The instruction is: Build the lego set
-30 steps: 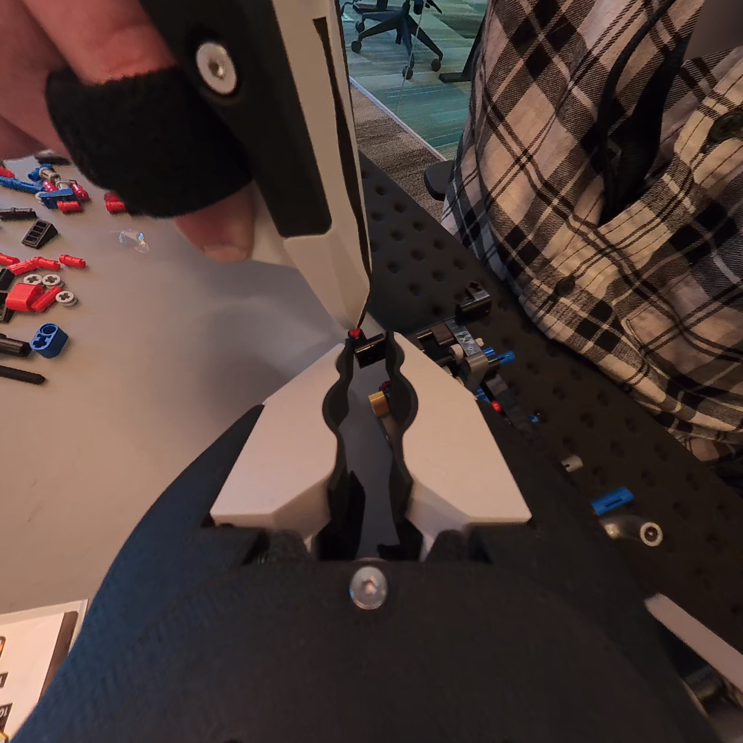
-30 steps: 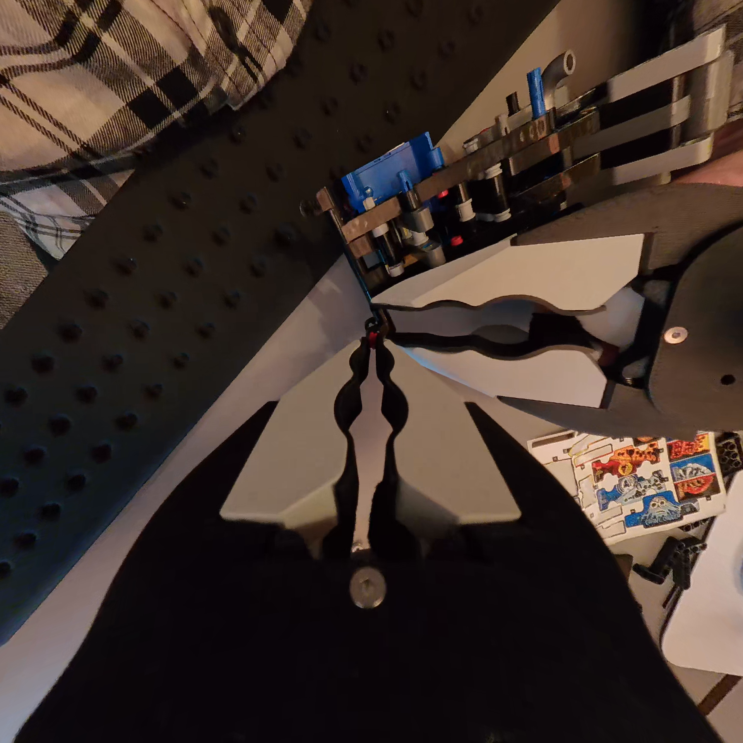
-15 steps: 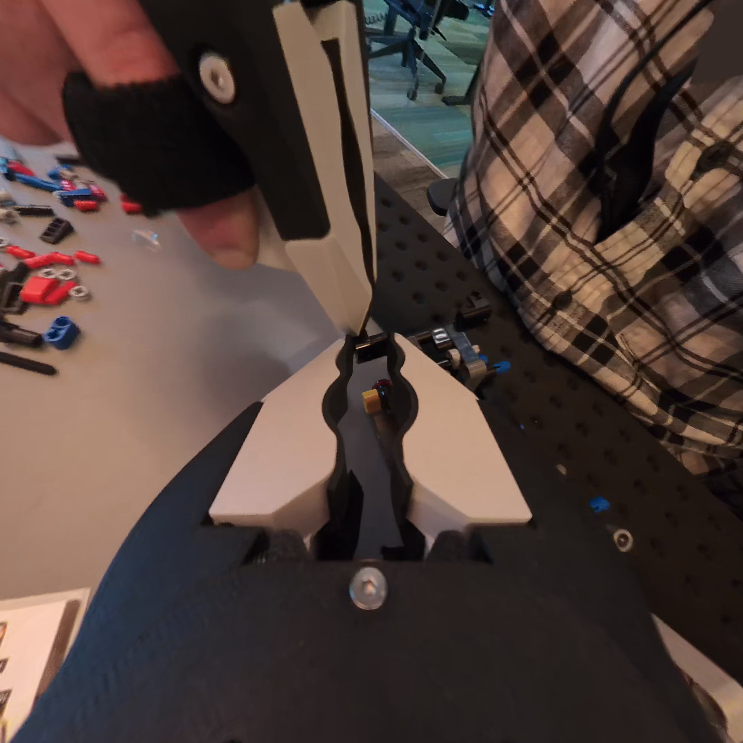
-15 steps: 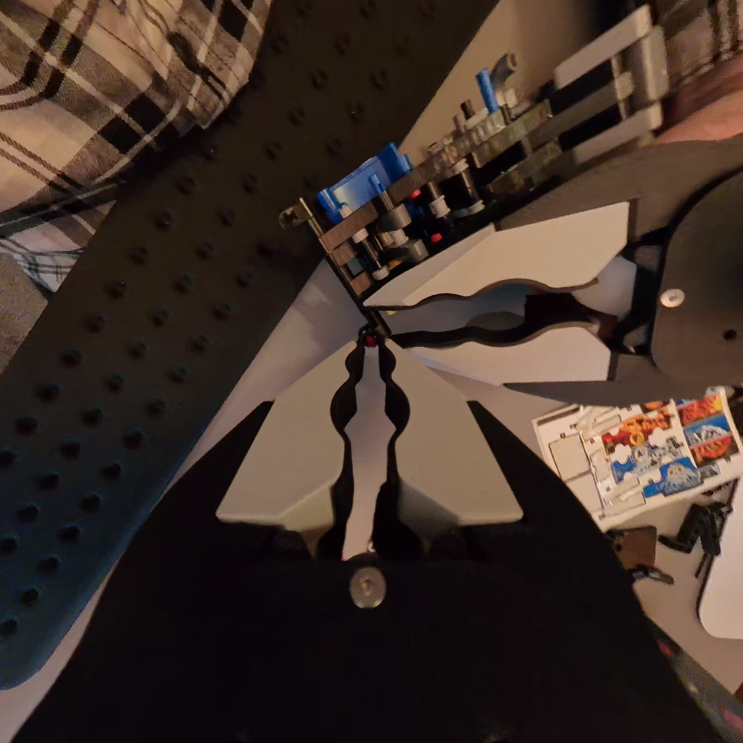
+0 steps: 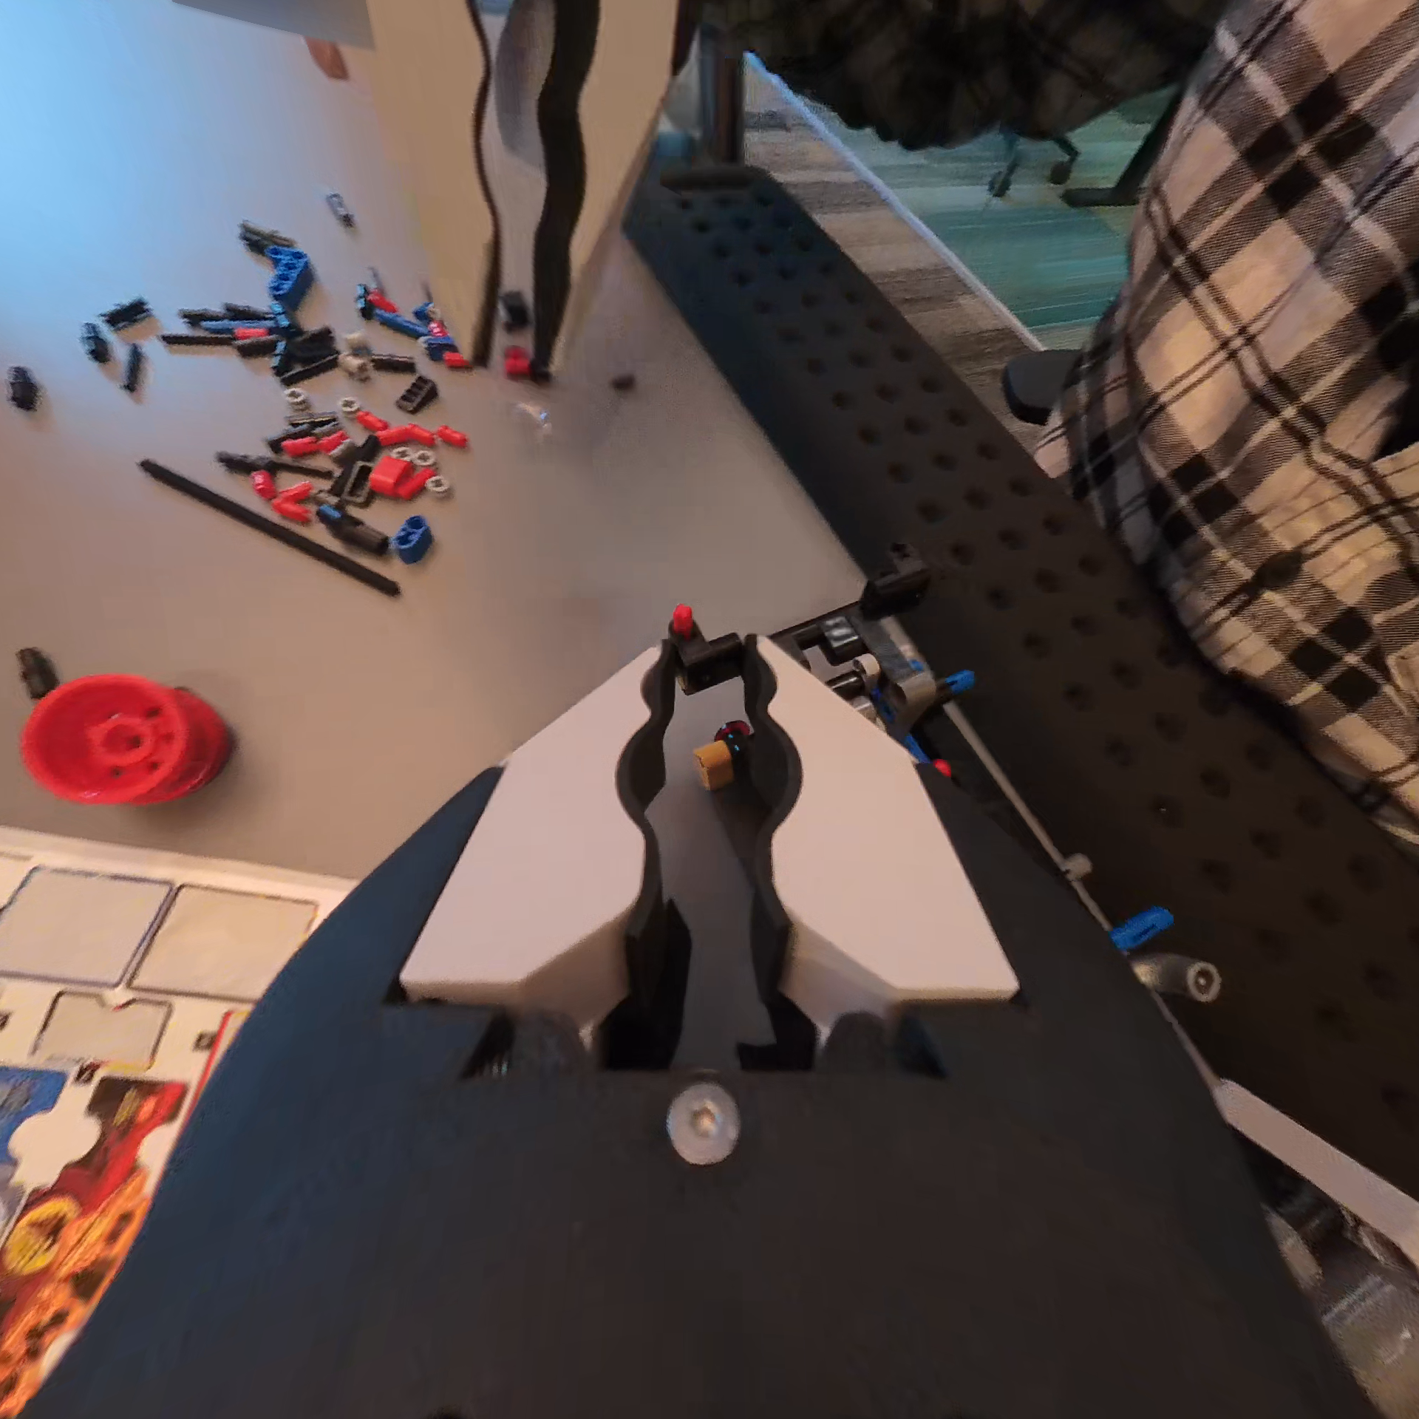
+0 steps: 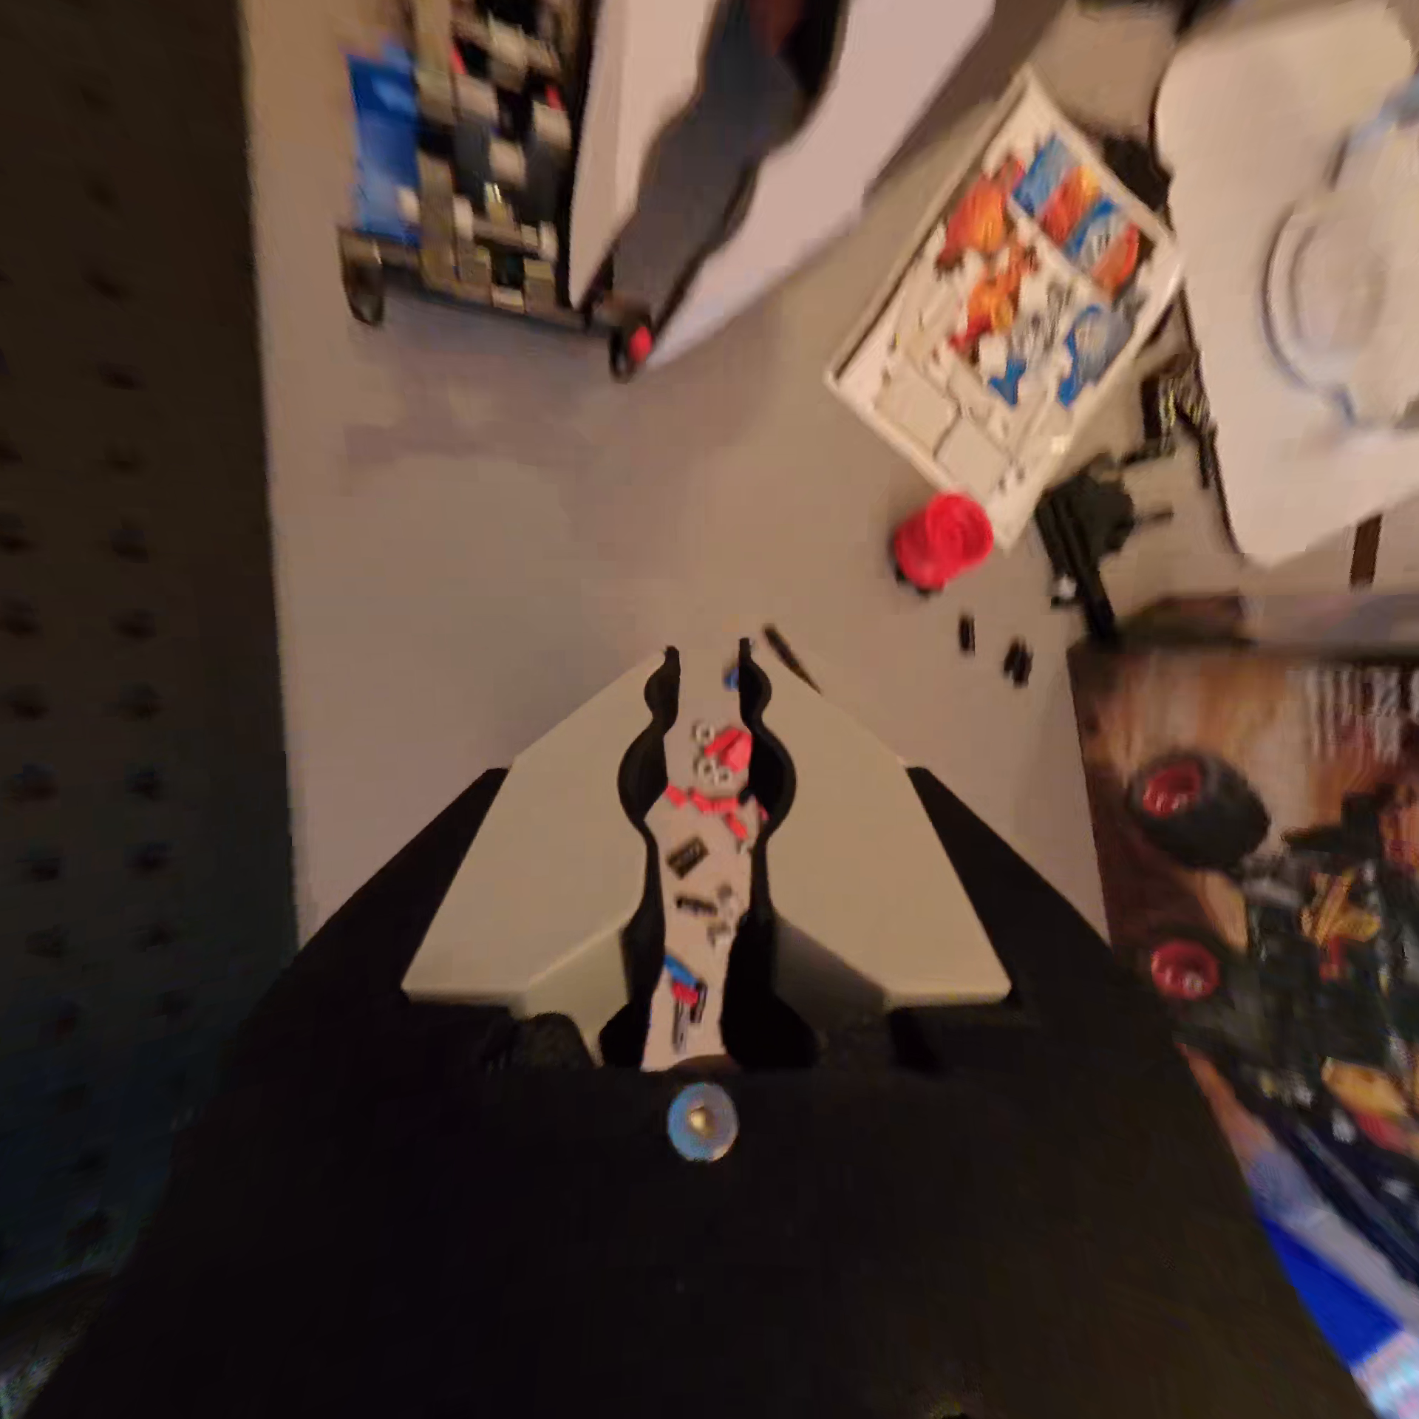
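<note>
My left gripper (image 5: 710, 653) is shut on a black end piece of the partly built lego assembly (image 5: 868, 676), held above the table. A red pin (image 5: 681, 614) sticks out of that piece. The right wrist view shows the assembly (image 6: 453, 169) with the pin (image 6: 637, 342) in the left gripper's fingers (image 6: 768, 153). My right gripper (image 6: 706, 653) is open and empty, hovering over a scatter of loose red, black and blue parts (image 6: 714, 775). In the left wrist view it (image 5: 514, 361) hangs over the parts pile (image 5: 345, 461).
A black perforated mat (image 5: 998, 537) runs along the table edge next to a person in a plaid shirt (image 5: 1267, 384). A red wheel hub (image 5: 115, 737), a long black axle (image 5: 269, 530), a sticker sheet (image 6: 998, 307) and the set's box (image 6: 1267, 921) lie on the table. One gripper's finger ends stand about 10 cm off the other's.
My right gripper has let go of the red pin, which stays in the assembly, opened, and moved away over the loose parts. My left gripper still holds the assembly.
</note>
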Demonstrator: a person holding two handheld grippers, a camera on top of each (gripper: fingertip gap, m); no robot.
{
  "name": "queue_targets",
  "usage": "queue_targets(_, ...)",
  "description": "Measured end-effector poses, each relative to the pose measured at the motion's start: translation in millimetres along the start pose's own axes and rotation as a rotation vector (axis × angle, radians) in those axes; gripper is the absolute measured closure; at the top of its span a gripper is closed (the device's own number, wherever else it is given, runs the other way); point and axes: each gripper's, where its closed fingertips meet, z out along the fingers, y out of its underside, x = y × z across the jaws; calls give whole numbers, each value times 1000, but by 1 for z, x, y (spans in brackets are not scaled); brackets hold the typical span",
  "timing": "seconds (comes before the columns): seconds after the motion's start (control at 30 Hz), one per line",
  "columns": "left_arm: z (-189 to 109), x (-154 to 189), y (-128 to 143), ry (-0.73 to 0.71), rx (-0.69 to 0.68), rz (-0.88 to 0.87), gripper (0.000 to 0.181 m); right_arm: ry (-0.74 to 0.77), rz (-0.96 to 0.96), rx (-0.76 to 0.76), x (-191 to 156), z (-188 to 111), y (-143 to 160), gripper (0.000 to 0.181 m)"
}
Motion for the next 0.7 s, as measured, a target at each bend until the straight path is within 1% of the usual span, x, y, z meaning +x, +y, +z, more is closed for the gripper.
queue_targets(0.07, -4, -7, -1, -47, -5, 7, 165, 26, 40, -51, 3, 3, 20, 169)
queue_targets(0.13, -7, -12, -1, -81, -11, 6, 165, 21, 73, -105, 2, 10, 37, 168)
queue_targets(0.23, -9, -15, 1, -104, -25, 0, 165, 5, 129, -124, 2, 23, 52, 169)
queue_targets(0.37, -10, -18, 1, -138, -44, 9, 159, -15, 159, -133, 0, 37, 59, 171)
queue_targets(0.47, -11, -19, 2, -145, -51, 13, 159, -7, 180, -155, 2, 46, 66, 176)
queue_targets(0.5, -11, -18, 2, -143, -51, 13, 159, 5, 189, -140, 4, 47, 65, 179)
queue_targets(0.63, -11, -18, 3, -142, -54, 17, 158, 28, 210, -142, 8, 47, 69, 176)
queue_targets(0.7, -11, -18, 3, -142, -56, 21, 158, 31, 236, -111, 10, 45, 65, 175)
